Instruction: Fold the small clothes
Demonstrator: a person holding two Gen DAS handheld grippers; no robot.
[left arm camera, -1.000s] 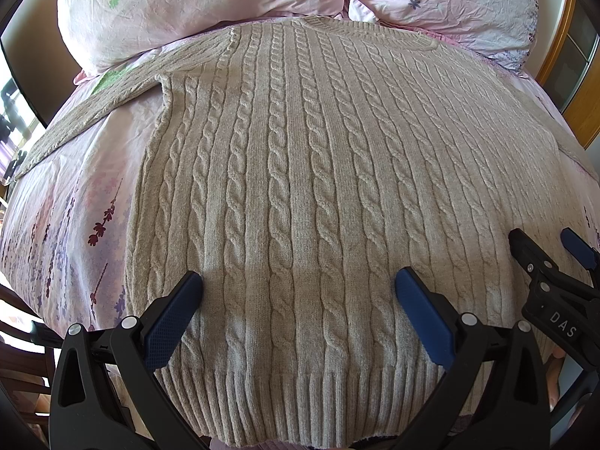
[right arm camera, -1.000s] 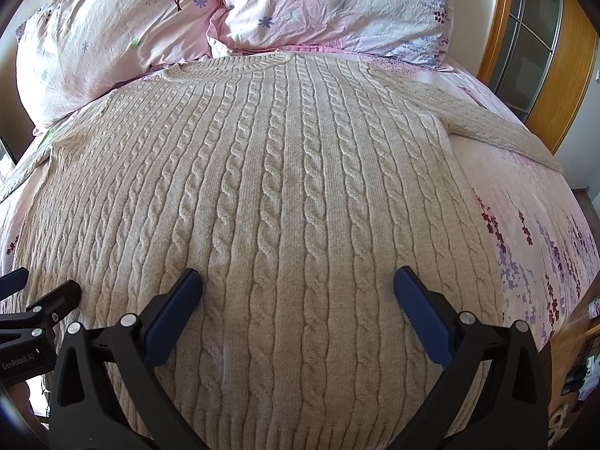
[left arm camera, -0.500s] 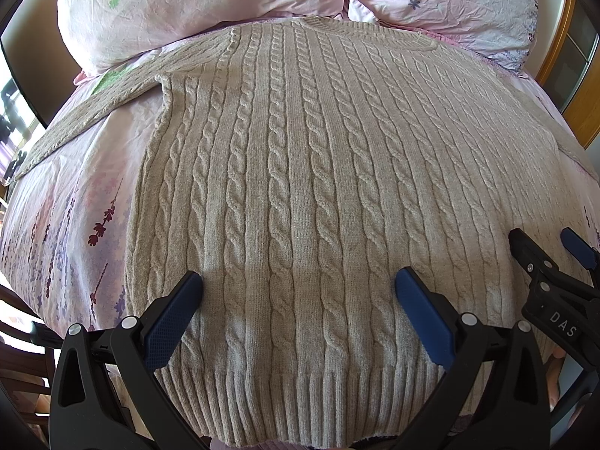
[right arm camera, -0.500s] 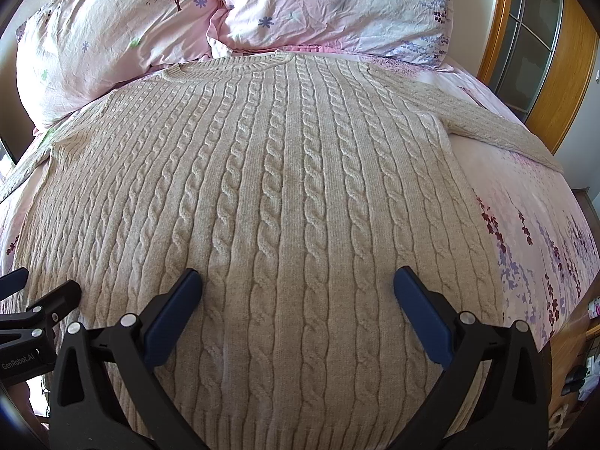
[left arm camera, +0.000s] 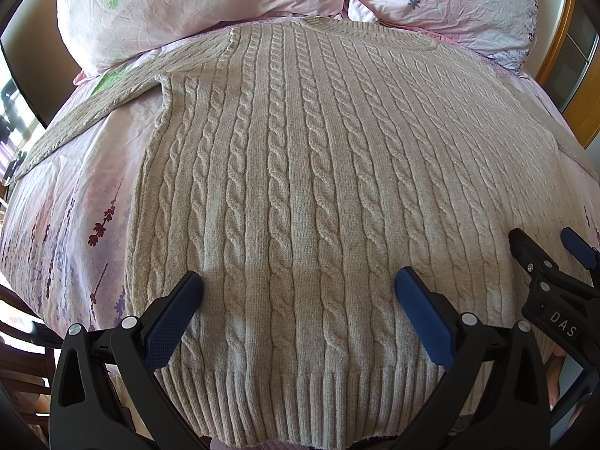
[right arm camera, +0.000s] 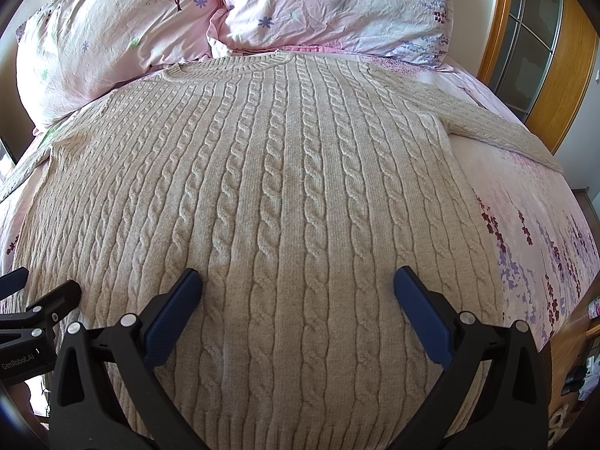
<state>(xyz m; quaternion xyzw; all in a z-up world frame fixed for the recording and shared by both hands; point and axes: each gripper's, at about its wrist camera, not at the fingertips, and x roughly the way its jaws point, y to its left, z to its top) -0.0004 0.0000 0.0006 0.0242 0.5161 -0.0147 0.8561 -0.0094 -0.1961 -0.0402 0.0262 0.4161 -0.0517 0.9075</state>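
The left gripper [left arm camera: 298,281], blue-padded jaws spread wide, hangs over the hem of the beige cable-knit sweater [left arm camera: 330,172], spread flat on the pink floral bedsheet [left arm camera: 75,202]. The right gripper [right arm camera: 298,281], likewise agape, hovers over the sweater's lower half [right arm camera: 285,195], below two pink pillows [right arm camera: 330,3].

Two markings are legible. In the left wrist view, the letters "DAS" appear in white on the black body of the right gripper [left arm camera: 555,258], at the right edge of the frame. In the right wrist view, "GenRobot.AI" is printed in white on the black body of the left gripper [right arm camera: 35,288], at the lower left edge. No other text, number or label can be read in either view.
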